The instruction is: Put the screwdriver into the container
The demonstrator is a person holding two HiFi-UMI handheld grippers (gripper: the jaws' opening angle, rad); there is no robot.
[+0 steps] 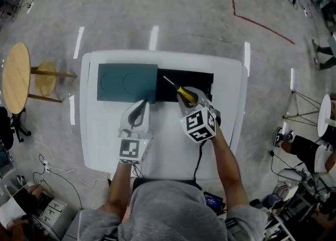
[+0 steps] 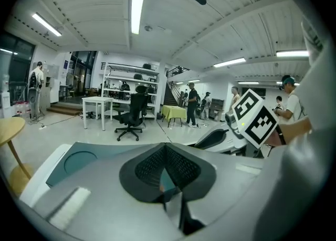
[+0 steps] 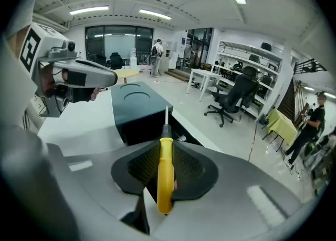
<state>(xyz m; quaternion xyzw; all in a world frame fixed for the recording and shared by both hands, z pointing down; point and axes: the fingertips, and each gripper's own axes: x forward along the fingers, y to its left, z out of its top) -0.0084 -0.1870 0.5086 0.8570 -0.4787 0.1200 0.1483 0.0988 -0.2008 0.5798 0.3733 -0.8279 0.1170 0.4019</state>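
Right hand-held gripper (image 3: 165, 148): clamped on the yellow screwdriver (image 3: 165, 177) handle, blade pointing forward.
Container (image 3: 140, 127): open, just ahead of and below the blade.
Left hand-held gripper (image 2: 166, 156): jaws together, empty.
Technique: tilt the tip into the opening, clear of the rim, then release.

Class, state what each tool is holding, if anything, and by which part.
The right tool grips the screwdriver by its yellow handle; the left tool, closed, holds nothing.
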